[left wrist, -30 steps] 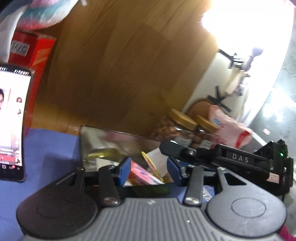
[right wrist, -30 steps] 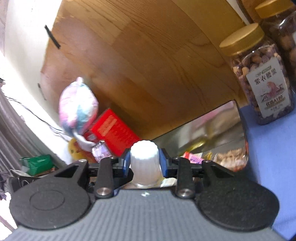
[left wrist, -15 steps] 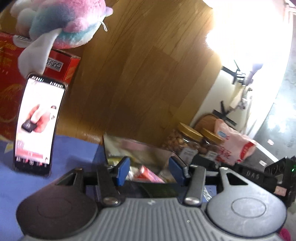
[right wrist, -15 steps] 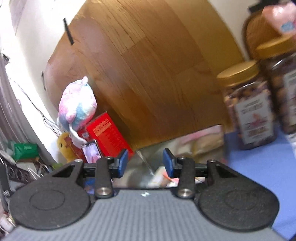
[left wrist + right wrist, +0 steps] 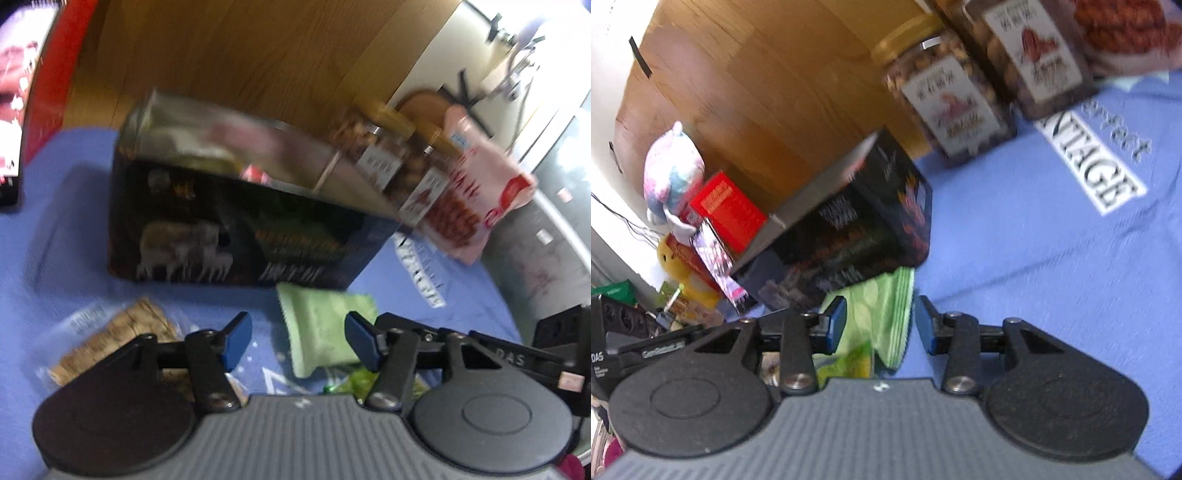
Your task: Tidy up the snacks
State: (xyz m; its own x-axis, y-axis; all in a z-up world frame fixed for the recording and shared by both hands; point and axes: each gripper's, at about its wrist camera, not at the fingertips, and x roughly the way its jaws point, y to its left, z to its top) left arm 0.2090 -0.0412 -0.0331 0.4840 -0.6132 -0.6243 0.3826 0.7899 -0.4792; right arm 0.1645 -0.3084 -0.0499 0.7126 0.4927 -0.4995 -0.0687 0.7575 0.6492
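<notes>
Both the left gripper [image 5: 295, 341] and right gripper [image 5: 880, 323] are held spread and empty near the green packet [image 5: 325, 334]; it is likely to be picked next for the black tin [image 5: 236, 229].

A snack packet [image 5: 325, 328] lies just before the box [image 5: 236, 229], jars [image 5: 376, 155] behind.

Left gripper [image 5: 297, 341], right gripper [image 5: 879, 325]: grey ribbed housing, black round-ended linkage arms, silver screws, blue pads; "DAS" marking on black side bar.
</notes>
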